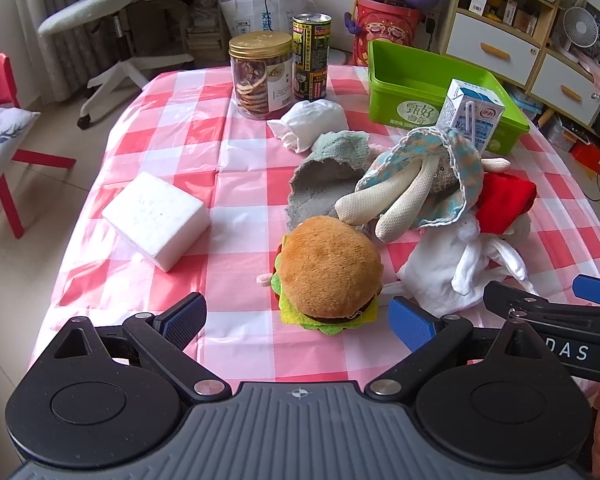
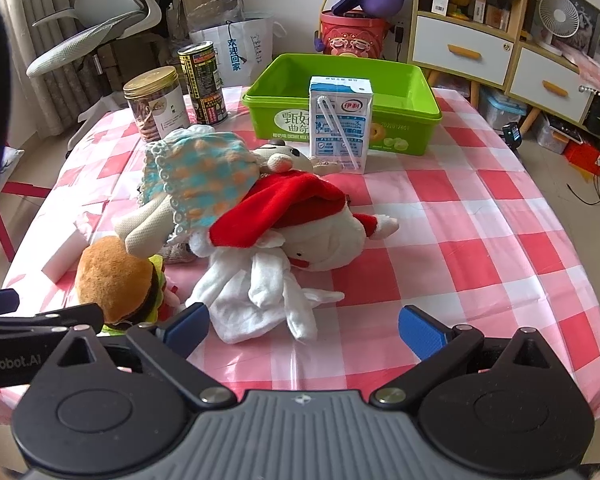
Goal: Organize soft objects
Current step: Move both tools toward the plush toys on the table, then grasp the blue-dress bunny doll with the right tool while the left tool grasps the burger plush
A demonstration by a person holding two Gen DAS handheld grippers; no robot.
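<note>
A plush hamburger (image 1: 329, 273) (image 2: 118, 278) lies on the checked tablecloth just ahead of my left gripper (image 1: 298, 322), which is open and holds nothing. Behind it lie a doll in a blue-orange dress (image 1: 424, 178) (image 2: 198, 178), a white plush with a red hat (image 2: 300, 224) (image 1: 504, 202), a white glove (image 2: 260, 300) (image 1: 456, 272), a grey towel (image 1: 328, 172) and a white cloth (image 1: 312, 122). My right gripper (image 2: 302, 334) is open, its left finger beside the glove. An empty green bin (image 2: 340, 100) (image 1: 428, 84) stands at the back.
A milk carton (image 2: 340, 122) (image 1: 470, 114) stands in front of the bin. A cookie jar (image 1: 262, 74) (image 2: 156, 102) and a tall can (image 1: 311, 60) (image 2: 203, 82) stand at the back left. A white foam block (image 1: 158, 218) lies at the left. Chairs and shelves surround the table.
</note>
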